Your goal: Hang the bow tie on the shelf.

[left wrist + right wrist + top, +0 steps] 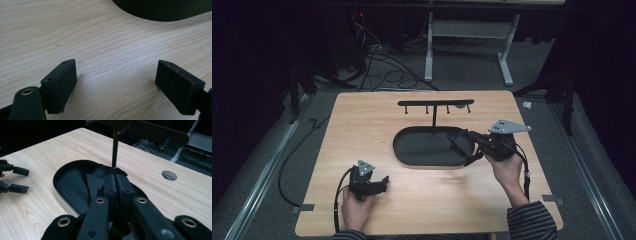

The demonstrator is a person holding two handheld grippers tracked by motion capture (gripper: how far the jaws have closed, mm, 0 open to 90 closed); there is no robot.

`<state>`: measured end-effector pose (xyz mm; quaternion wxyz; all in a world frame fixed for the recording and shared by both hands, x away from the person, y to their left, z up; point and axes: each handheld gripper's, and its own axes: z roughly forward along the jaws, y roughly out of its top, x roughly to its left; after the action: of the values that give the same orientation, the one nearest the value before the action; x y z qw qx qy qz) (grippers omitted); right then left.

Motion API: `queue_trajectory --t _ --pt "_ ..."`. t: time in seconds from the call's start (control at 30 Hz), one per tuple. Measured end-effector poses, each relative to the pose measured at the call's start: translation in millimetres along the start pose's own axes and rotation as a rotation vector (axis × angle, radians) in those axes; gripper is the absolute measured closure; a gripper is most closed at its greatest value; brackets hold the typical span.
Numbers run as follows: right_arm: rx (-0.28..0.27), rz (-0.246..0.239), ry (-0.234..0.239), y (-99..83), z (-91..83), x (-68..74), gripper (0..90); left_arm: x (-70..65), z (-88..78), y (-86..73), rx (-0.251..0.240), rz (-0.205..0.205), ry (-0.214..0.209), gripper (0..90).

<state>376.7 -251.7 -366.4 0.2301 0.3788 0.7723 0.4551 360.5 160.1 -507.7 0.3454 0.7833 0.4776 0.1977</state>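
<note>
Right tongs [462,145] are over the 3 o'clock end of the black oval tray [412,150], jaws pressed together; in the right gripper view [115,183] a thin dark edge shows between the pads, what it is cannot be told. The tray sits mid-bench [362,115], with a thin post rising from its 12 o'clock rim to a hook bar [435,103]. Left tongs [384,181] are low at the bench's 7 o'clock, jaws wide with bare wood between them [116,75].
</note>
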Motion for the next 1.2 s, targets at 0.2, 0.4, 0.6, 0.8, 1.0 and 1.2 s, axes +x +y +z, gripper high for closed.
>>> queue_trajectory --t 0.2,0.4,0.6,0.8,1.0,1.2 --pt "0.001 -0.006 0.016 8.2 8.0 1.0 88.3 0.1 0.0 0.0 -0.001 0.0 -0.001 17.9" --pt "-0.001 -0.001 0.023 11.6 12.3 0.2 88.2 0.1 0.1 0.0 -0.001 0.0 -0.001 17.9" --pt "0.005 -0.008 0.027 14.5 16.1 -0.4 88.2 0.0 0.0 0.0 0.0 0.0 0.0 17.9" --pt "0.001 -0.011 0.031 20.0 19.4 0.2 88.3 0.1 0.0 0.0 0.0 0.0 0.0 17.9" --pt "0.008 -0.015 0.039 25.9 24.3 0.9 88.2 0.1 0.0 0.0 0.0 0.0 0.0 17.9" --pt "0.006 -0.022 0.051 32.7 28.8 3.0 88.2 0.1 0.0 0.0 0.0 0.0 -0.001 17.9"
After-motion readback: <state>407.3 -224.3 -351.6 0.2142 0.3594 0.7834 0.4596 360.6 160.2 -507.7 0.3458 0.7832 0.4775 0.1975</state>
